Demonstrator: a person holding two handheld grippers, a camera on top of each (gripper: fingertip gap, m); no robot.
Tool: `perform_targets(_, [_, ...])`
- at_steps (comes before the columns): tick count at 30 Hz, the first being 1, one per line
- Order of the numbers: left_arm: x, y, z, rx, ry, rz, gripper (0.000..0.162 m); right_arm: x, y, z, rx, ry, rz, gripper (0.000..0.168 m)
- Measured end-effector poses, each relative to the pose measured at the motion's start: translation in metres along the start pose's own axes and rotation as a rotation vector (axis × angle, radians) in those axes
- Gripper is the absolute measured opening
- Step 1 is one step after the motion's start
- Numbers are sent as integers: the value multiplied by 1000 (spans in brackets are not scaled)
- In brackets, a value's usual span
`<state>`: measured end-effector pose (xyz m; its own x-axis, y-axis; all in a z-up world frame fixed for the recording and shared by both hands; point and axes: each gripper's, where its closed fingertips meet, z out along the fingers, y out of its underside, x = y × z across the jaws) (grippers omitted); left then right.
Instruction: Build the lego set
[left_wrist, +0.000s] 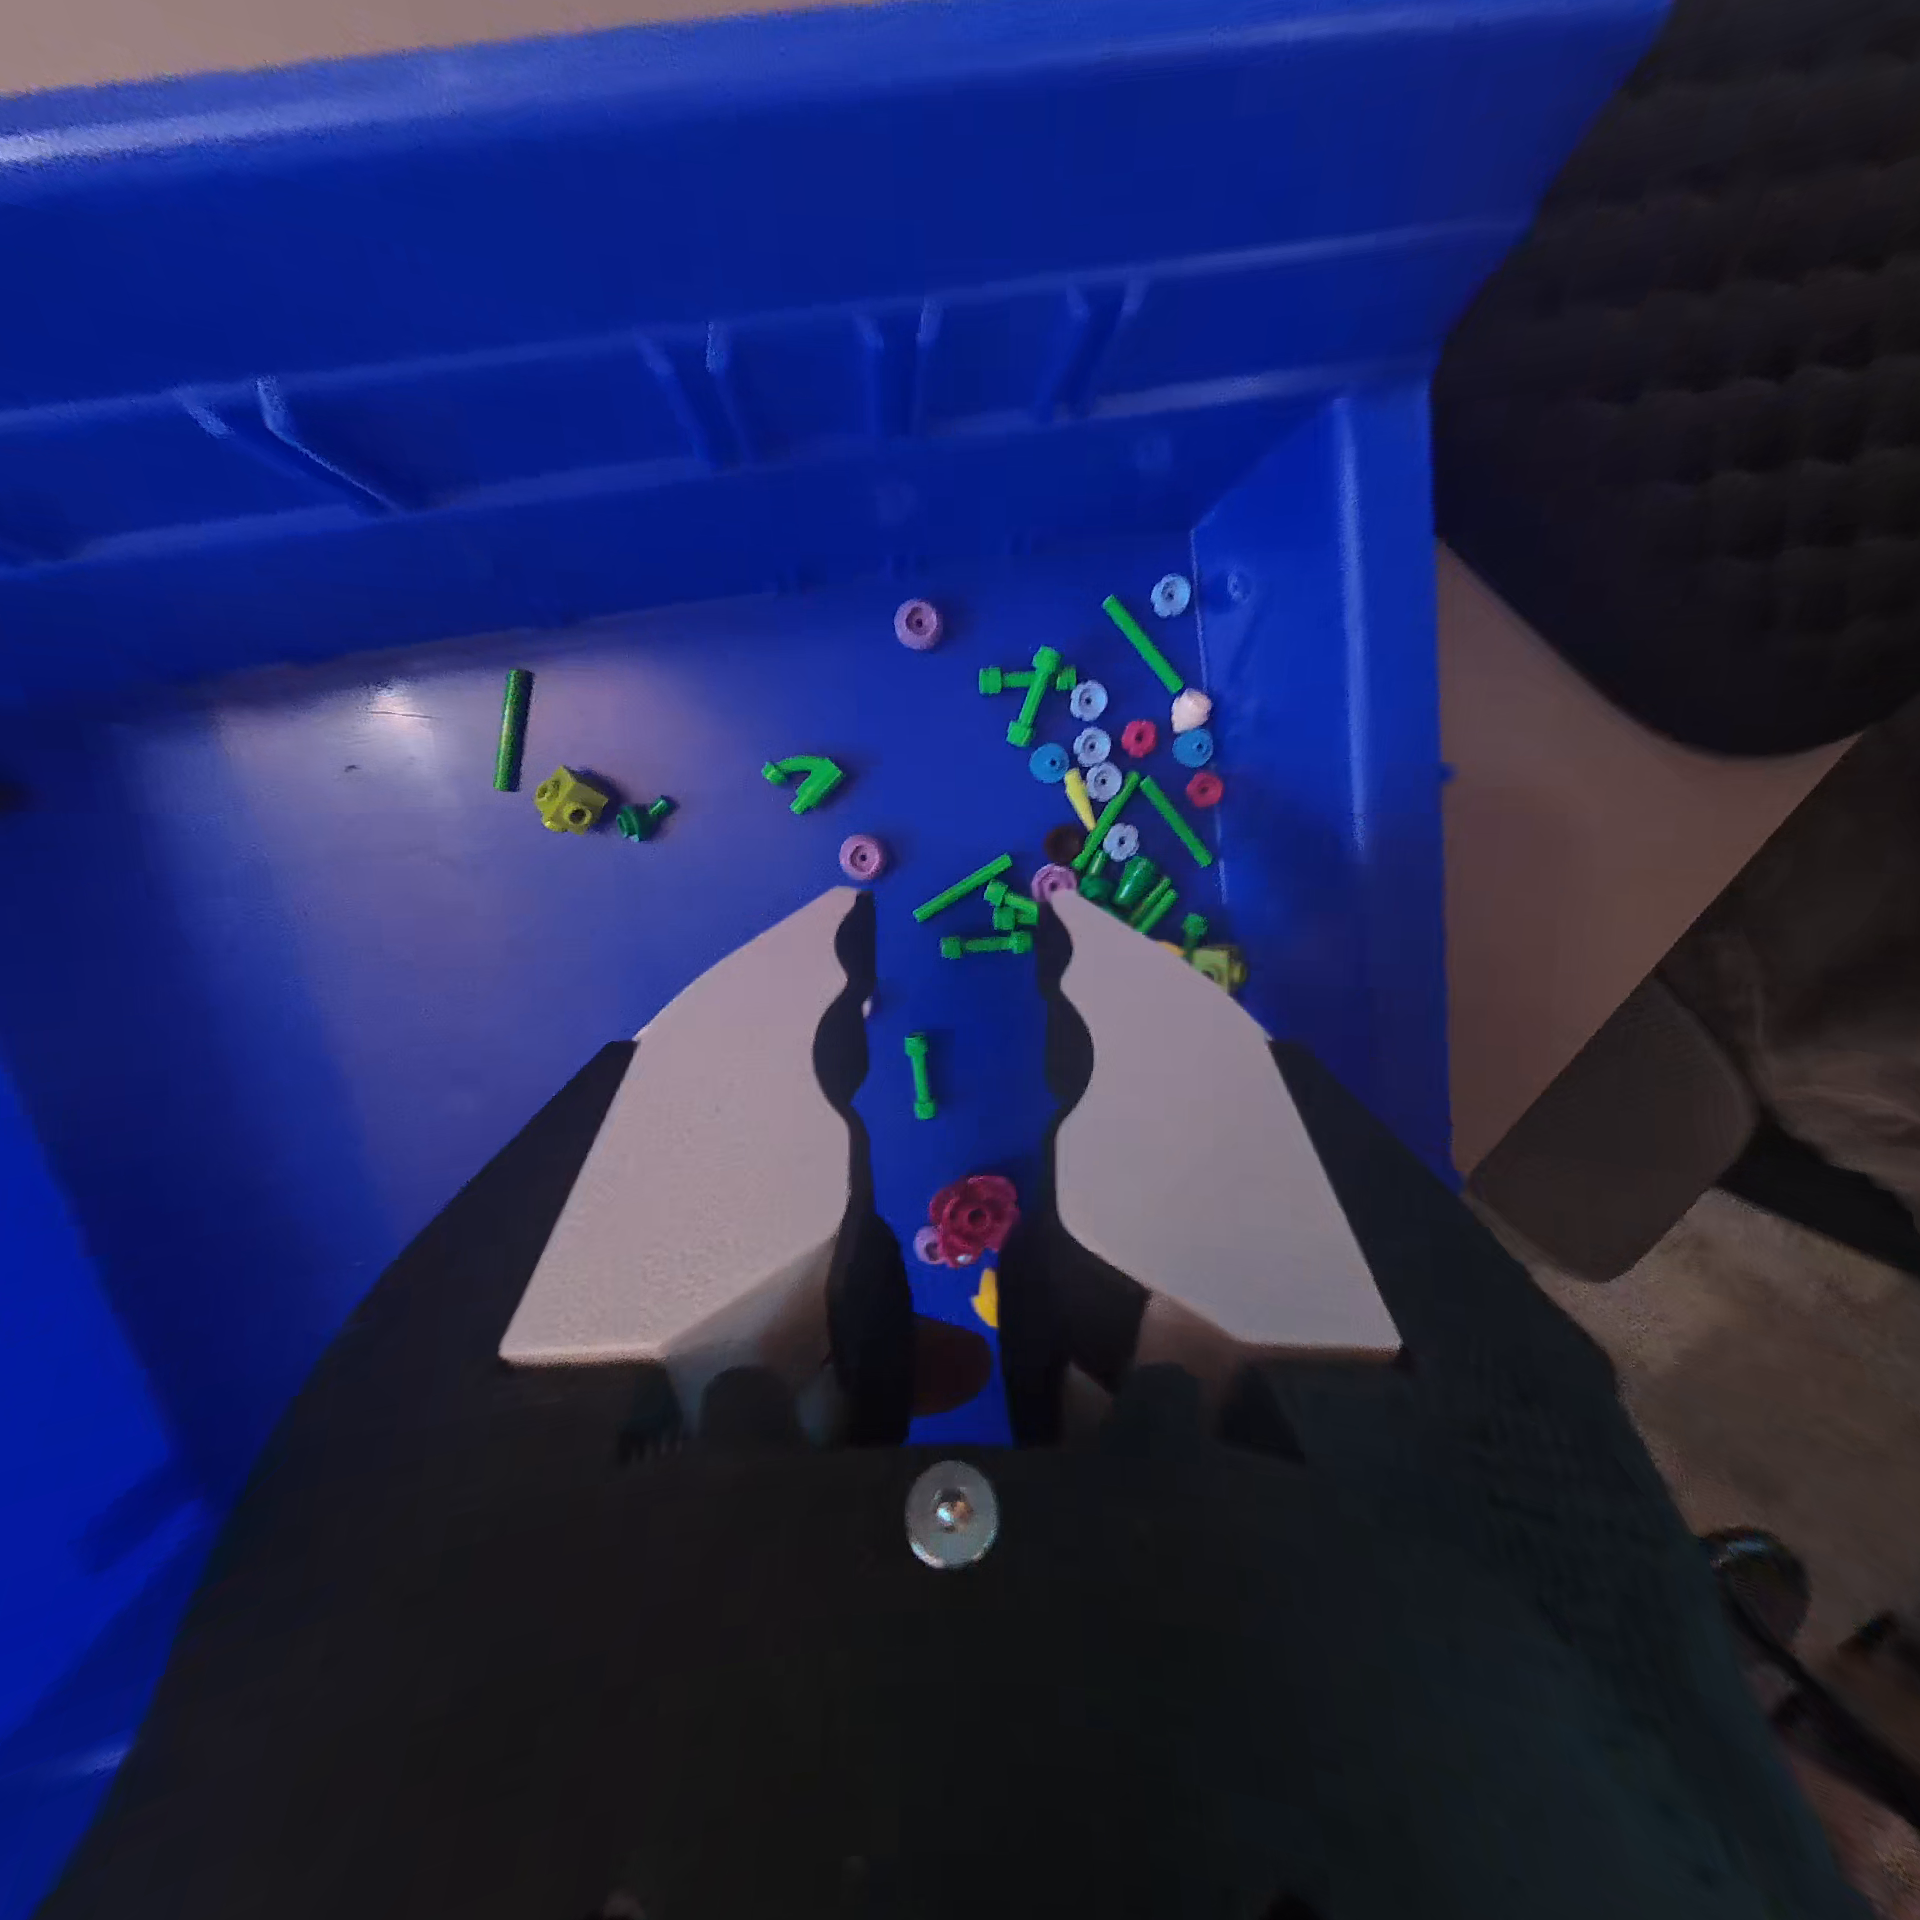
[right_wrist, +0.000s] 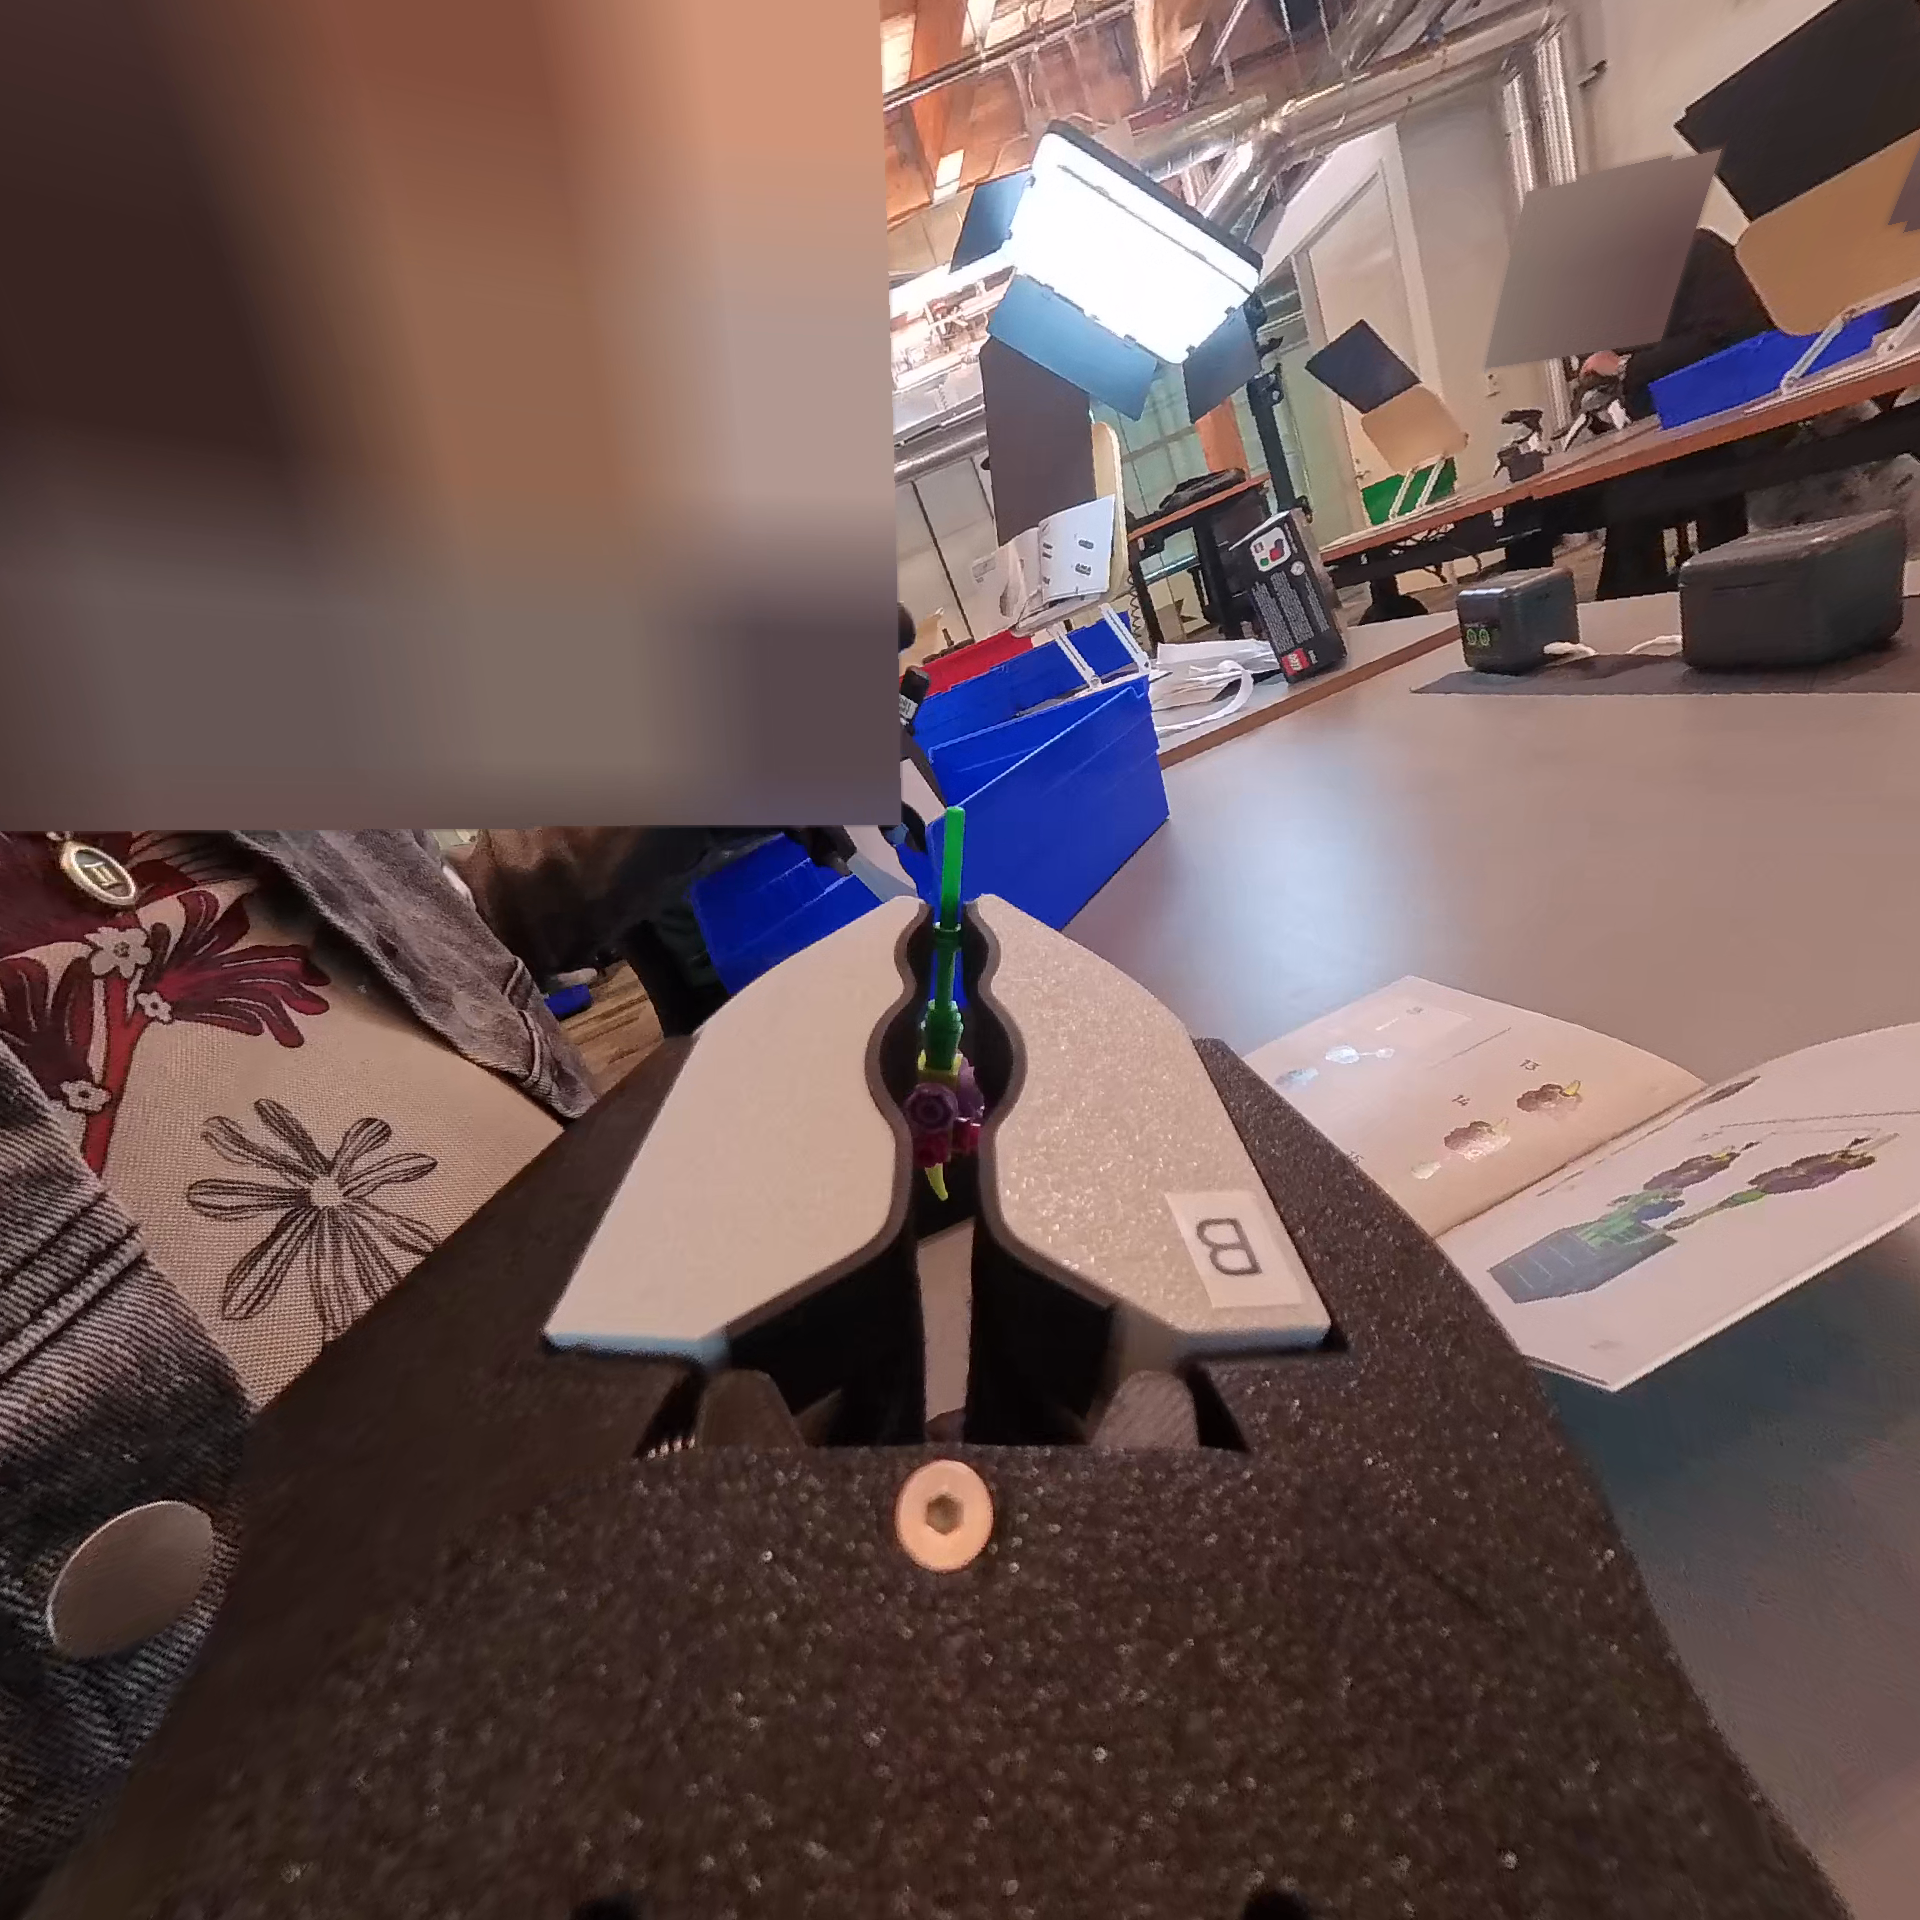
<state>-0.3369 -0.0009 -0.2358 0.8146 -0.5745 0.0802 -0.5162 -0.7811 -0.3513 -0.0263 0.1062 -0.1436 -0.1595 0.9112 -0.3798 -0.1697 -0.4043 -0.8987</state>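
- Nearby, an open instruction booklet (right_wrist: 1621, 1174) lies on the grey table (right_wrist: 1455, 831); blue bins (right_wrist: 1049, 779) and a lit studio lamp (right_wrist: 1132, 249) stand farther off
- Left gripper (left_wrist: 956, 904): jaws spread, holding nothing, above loose lego pieces (left_wrist: 1101, 769) inside a blue bin (left_wrist: 623, 935)
- Right gripper (right_wrist: 948, 914): jaws pinching a green flower stem (right_wrist: 943, 997), purple blossom toward the camera

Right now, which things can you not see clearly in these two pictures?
- Left wrist view: the brown piece and yellow piece in the blue bin are partly hidden behind the open left gripper.
- Right wrist view: the flower stem in the right gripper is partly covered by its fingers.
- Right wrist view: the instruction booklet is cut off at the right edge.
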Motion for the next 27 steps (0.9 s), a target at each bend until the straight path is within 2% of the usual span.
perform_targets(3, [3, 6, 4, -57, 19, 131, 18, 1, 0, 0, -2, 3, 4, 4])
perform_targets(6, [3, 9, 11, -121, 2, 346, 17, 1, 0, 0, 0, 5, 10, 4])
perform_targets(8, [-3, 7, 14, -150, -21, 362, 14, 2, 0, 0, 0, 5, 10, 4])
perform_targets(11, [7, 7, 15, -169, 86, 404, 13, 1, 0, 1, 2, 7, 7, 4])
perform_targets(14, [-4, 25, 16, -266, 72, 594, 13, 1, -1, 0, 9, 7, 10, 4])
perform_targets(16, [-4, 29, 20, -268, 88, 676, 11, 0, -2, -1, 14, 5, 12, 4])
perform_targets(19, [2, 18, 23, -187, 99, 715, 9, 1, -2, -2, 18, 5, 15, 4])
perform_targets(27, [9, 25, 25, -215, 138, 743, 5, 2, -3, -2, 18, 4, 20, 4])
